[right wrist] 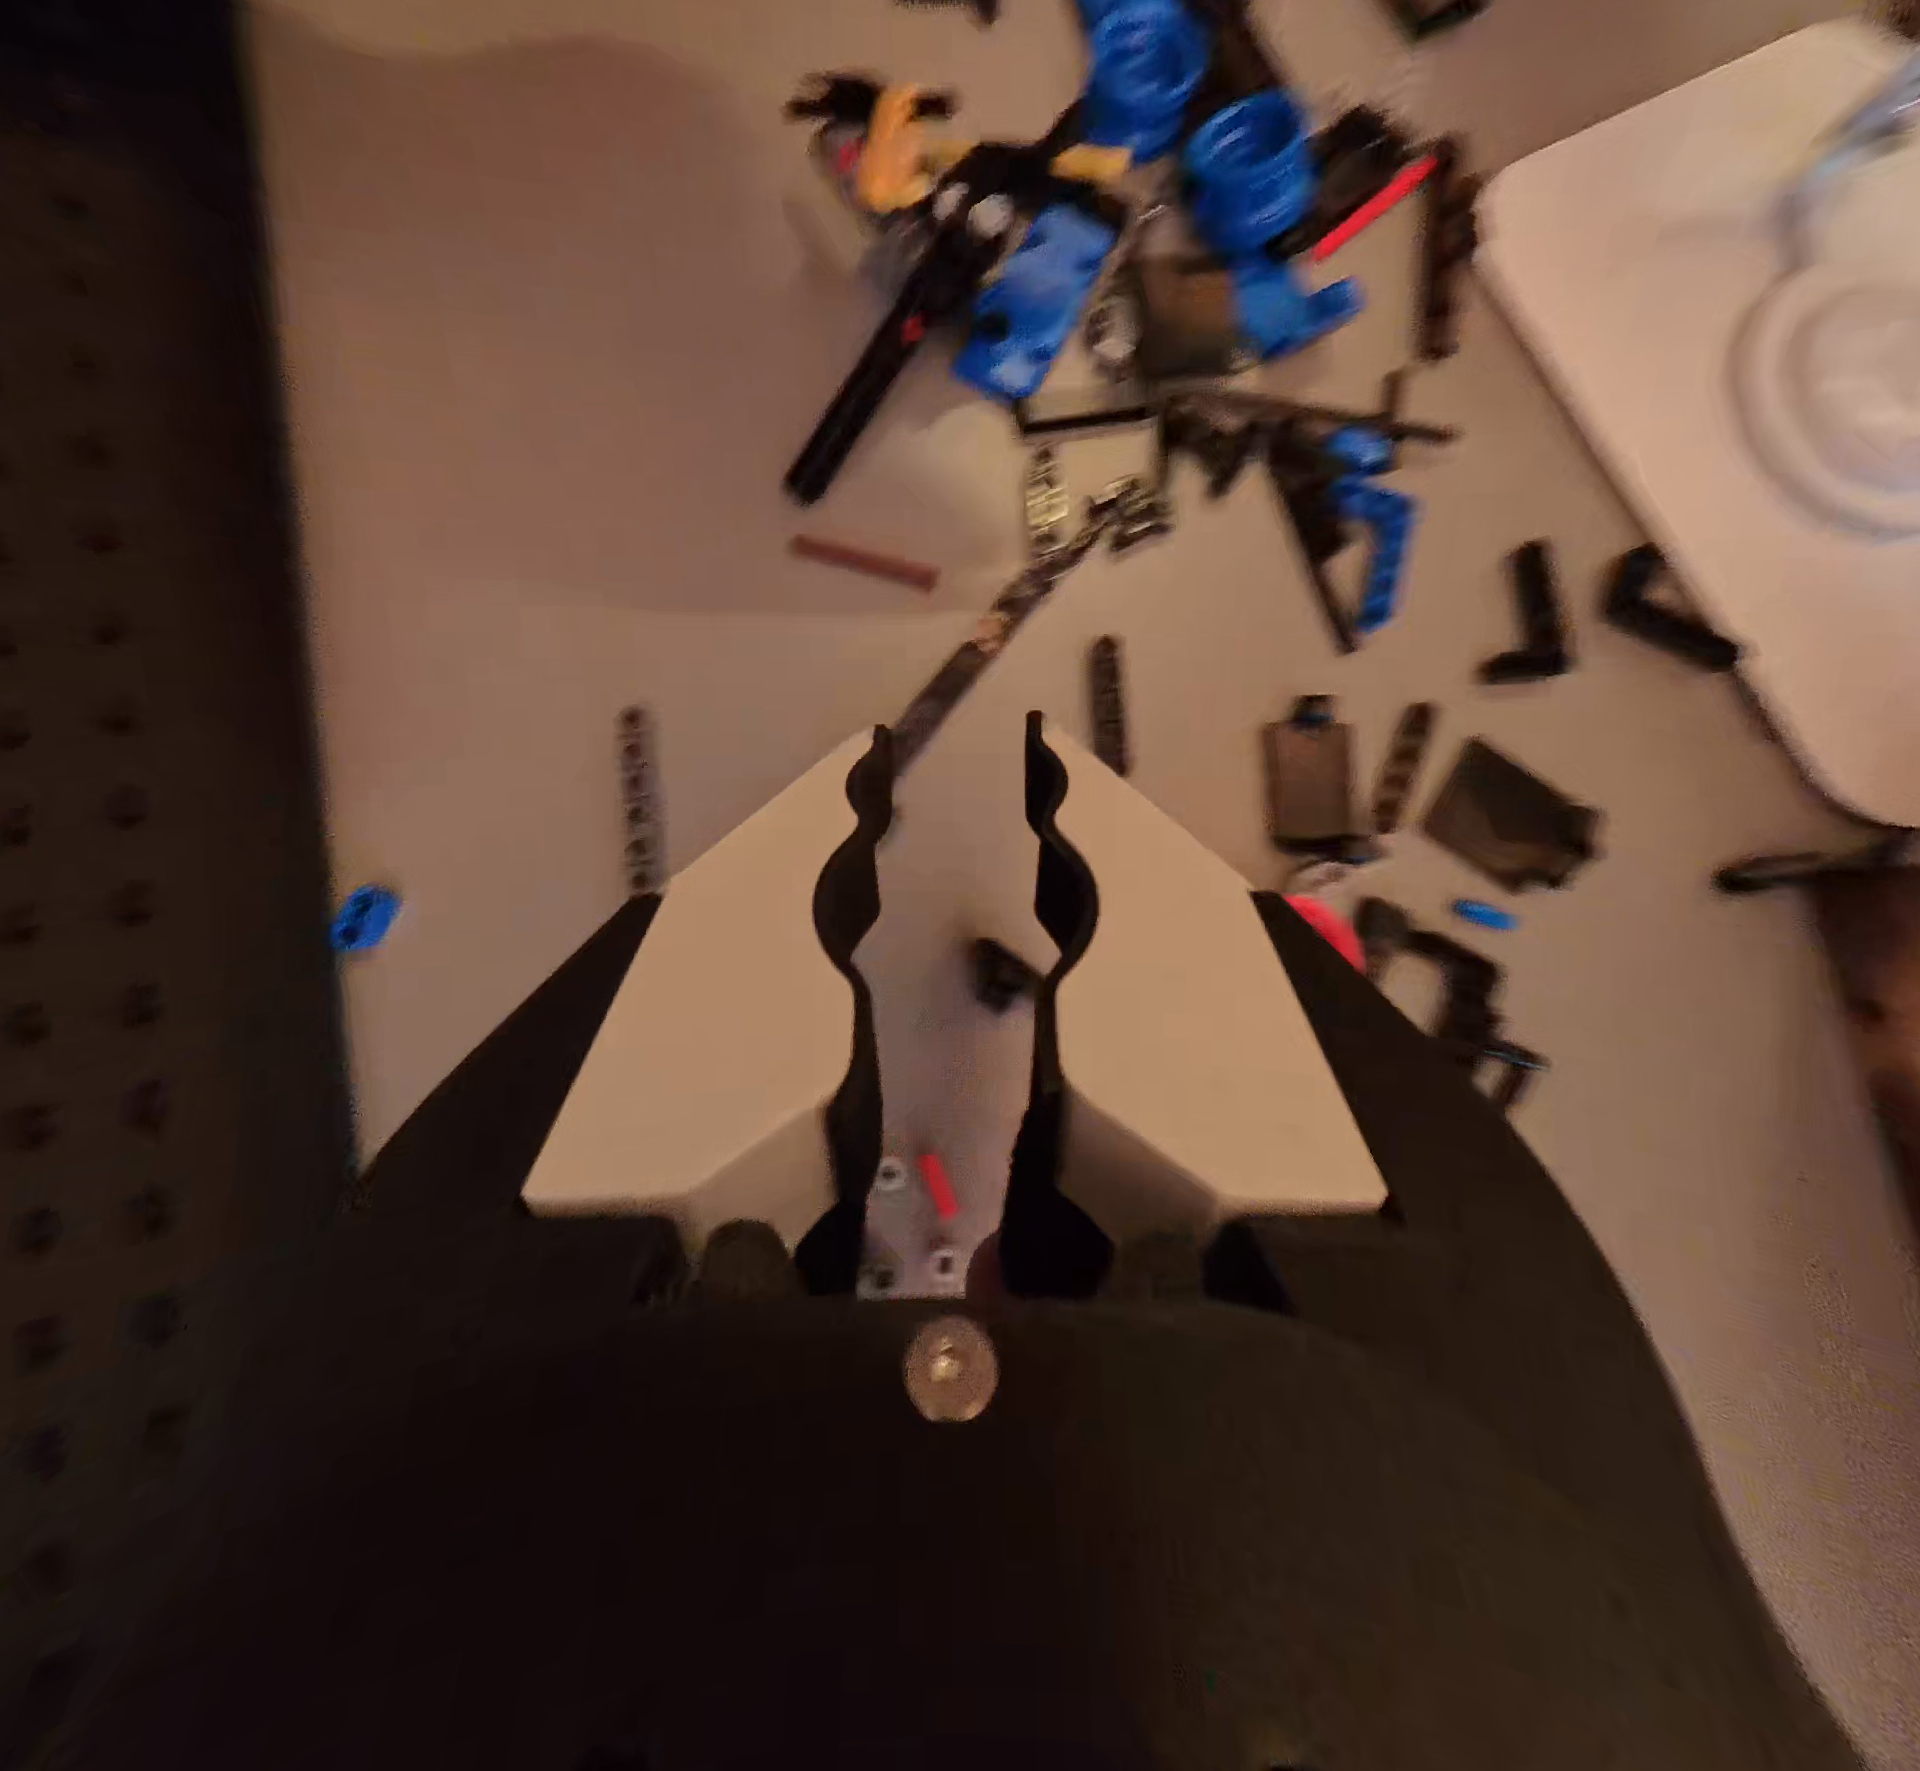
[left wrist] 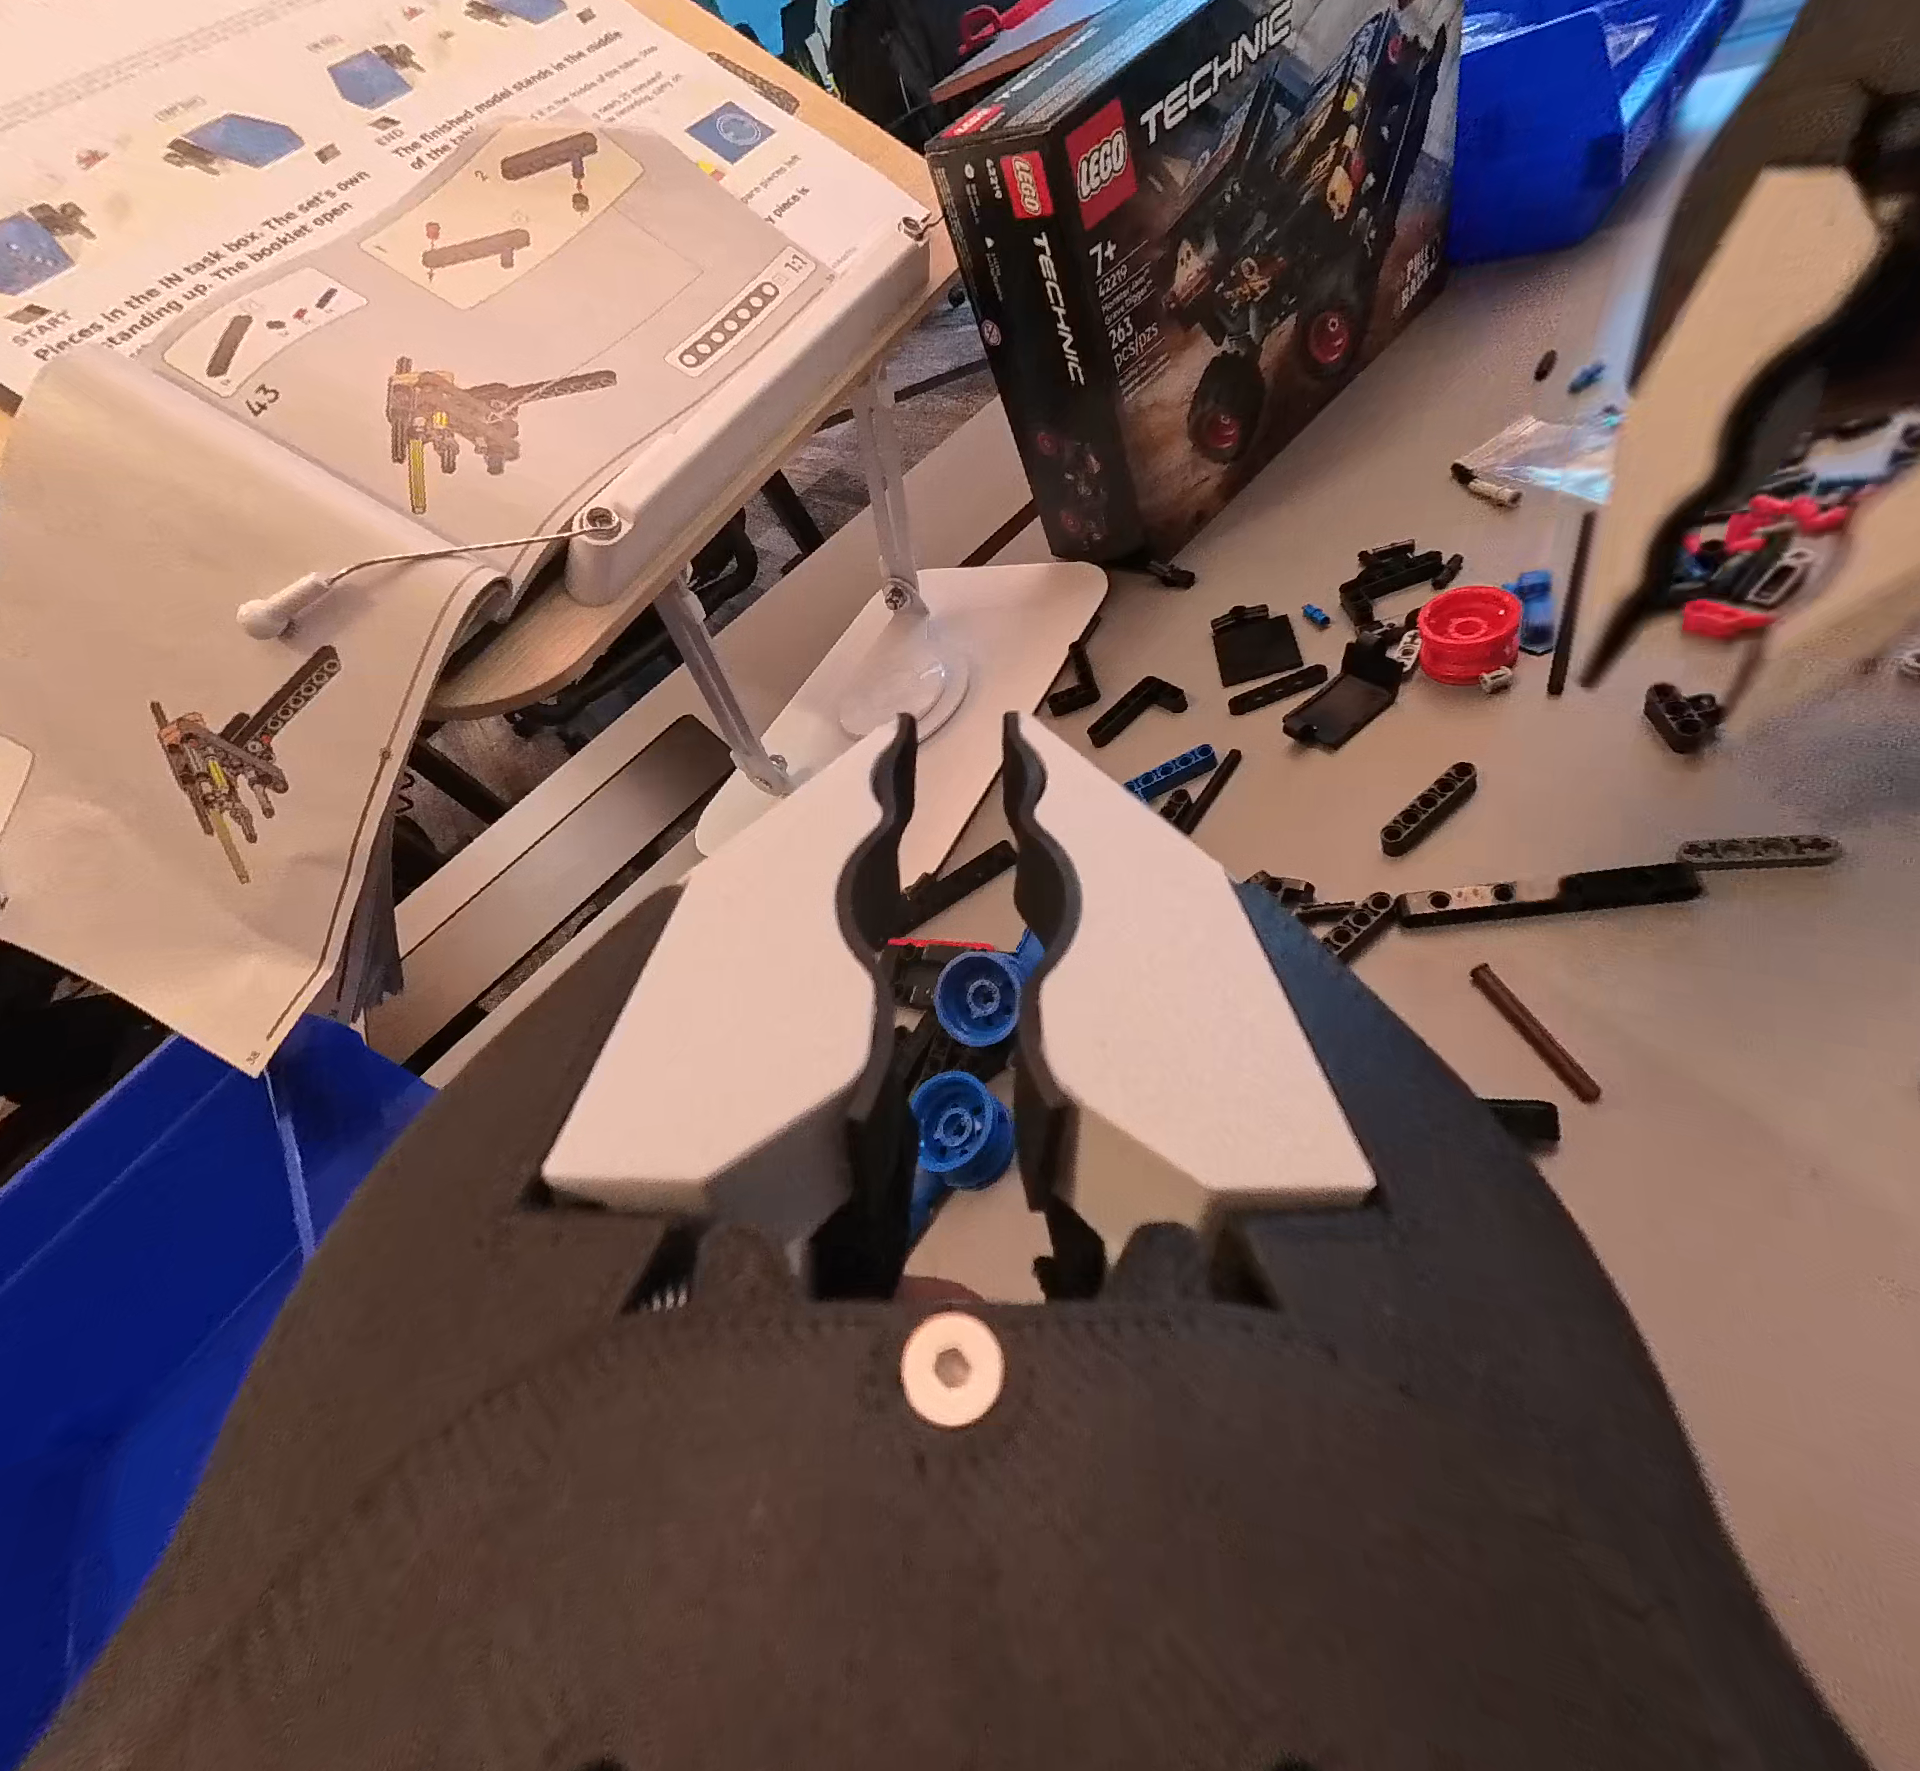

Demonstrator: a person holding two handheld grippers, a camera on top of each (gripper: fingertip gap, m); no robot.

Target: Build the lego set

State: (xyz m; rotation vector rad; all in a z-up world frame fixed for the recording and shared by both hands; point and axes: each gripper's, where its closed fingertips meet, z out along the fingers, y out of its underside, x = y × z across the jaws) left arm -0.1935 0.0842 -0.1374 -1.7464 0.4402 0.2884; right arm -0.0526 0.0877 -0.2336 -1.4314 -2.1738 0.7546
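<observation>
Bench (left wrist: 1714, 1150) surface carries everything: the set's box (left wrist: 1226, 267) stands toward the far edge beside a booklet stand (left wrist: 727, 433), with loose black pieces (left wrist: 1429, 807) scattered mid-bench. Left gripper (left wrist: 958, 734) hangs slightly parted above the partly built model (left wrist: 966, 1056) with its blue wheels, apparently not gripping it. Right gripper (right wrist: 956, 734), blurred, is parted too, holding nothing, over a small black piece (right wrist: 1000, 971).
</observation>
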